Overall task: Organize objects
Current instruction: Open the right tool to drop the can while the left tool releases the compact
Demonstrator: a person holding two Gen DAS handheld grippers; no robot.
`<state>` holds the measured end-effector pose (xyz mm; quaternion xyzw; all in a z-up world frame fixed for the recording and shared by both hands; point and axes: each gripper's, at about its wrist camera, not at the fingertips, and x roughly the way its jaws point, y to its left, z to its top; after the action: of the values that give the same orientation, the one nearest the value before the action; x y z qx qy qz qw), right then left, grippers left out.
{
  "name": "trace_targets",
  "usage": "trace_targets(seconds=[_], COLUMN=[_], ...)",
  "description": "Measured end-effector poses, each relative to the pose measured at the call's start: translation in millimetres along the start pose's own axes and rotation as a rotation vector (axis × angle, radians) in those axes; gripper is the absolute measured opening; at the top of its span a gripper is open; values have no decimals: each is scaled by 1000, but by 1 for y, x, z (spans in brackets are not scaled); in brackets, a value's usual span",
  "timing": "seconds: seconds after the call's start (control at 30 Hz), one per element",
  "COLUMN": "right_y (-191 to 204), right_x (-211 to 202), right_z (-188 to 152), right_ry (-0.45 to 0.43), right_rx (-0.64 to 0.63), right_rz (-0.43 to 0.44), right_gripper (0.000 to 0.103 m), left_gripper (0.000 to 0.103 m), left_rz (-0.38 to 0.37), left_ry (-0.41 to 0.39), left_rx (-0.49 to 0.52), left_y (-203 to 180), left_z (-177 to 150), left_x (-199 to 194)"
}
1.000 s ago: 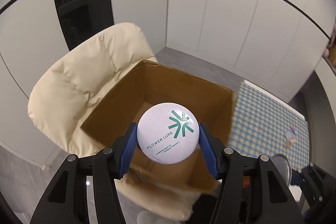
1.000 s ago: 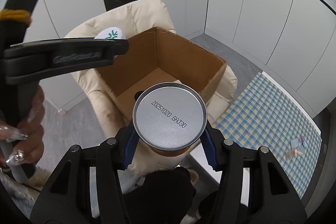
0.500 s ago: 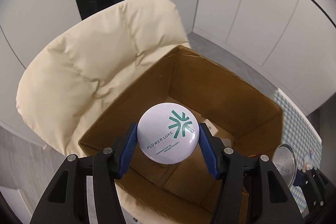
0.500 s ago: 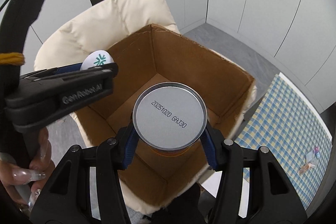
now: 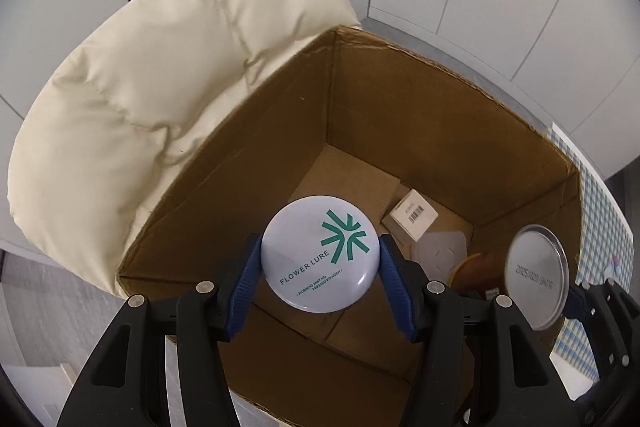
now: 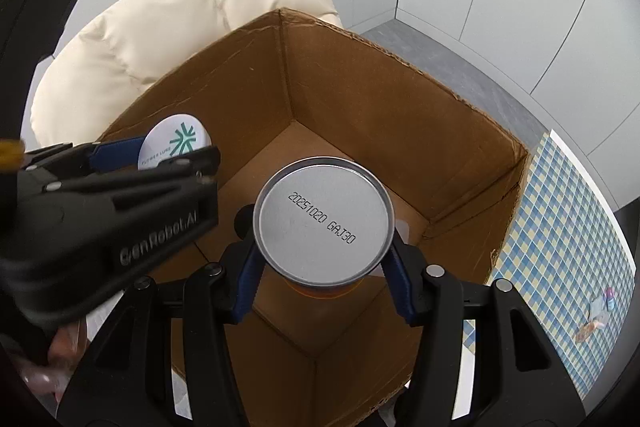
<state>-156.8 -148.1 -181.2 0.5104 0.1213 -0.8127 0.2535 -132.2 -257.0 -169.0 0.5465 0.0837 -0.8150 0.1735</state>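
Note:
My left gripper (image 5: 320,267) is shut on a round white powder compact (image 5: 320,254) with a green star logo, held over the open cardboard box (image 5: 400,99). My right gripper (image 6: 323,251) is shut on a metal can (image 6: 323,215), its silver end with a printed date code facing the camera and an orange side below. That can (image 5: 536,275) also shows at the right of the left wrist view, and the compact (image 6: 176,141) at the left of the right wrist view. Both grippers hang above the box's inside. On the box floor lie a small white carton (image 5: 410,214) and a clear plastic piece (image 5: 442,251).
The box (image 6: 400,107) stands on a cream padded chair (image 5: 160,87). A blue-and-yellow checked cloth (image 6: 568,247) with a few small items lies to the right. White wall panels and grey floor lie behind. A hand (image 6: 60,347) holds the left gripper's handle.
Both grippers have moved forward and down over the box, so its inside now fills the views and the items on its floor show. Both grips are unchanged.

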Motion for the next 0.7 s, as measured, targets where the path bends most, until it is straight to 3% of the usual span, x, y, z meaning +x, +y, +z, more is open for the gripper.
trace_targets(seconds=[0.3,0.47,0.5,0.53,0.63,0.7], right_y=[2,5,5,6,6,5], right_x=[-2,3,3,3,-5,-13], right_z=[-1,0,0,0,1,1], right_ry=[-13,-12,-16,-21,-64,-113], right_rx=[-8,-4,-5,-6,-6,-4], right_rz=[-25,-32,-30,-26,-36,-46], right_gripper=[56,56,56,61,100,102], left_gripper=[58,59,65,75,96,97], left_rz=[27,5,-4,-14,-21,-3], left_ry=[-44,-17,-13,-11,-53,-91], left_rx=[55,45,31,21,3,19], left_y=[-13,-10,-8,-6,-3,-6], left_z=[-1,1,2,2,3,3], left_x=[-11,-10,-10,-11,-20,-27])
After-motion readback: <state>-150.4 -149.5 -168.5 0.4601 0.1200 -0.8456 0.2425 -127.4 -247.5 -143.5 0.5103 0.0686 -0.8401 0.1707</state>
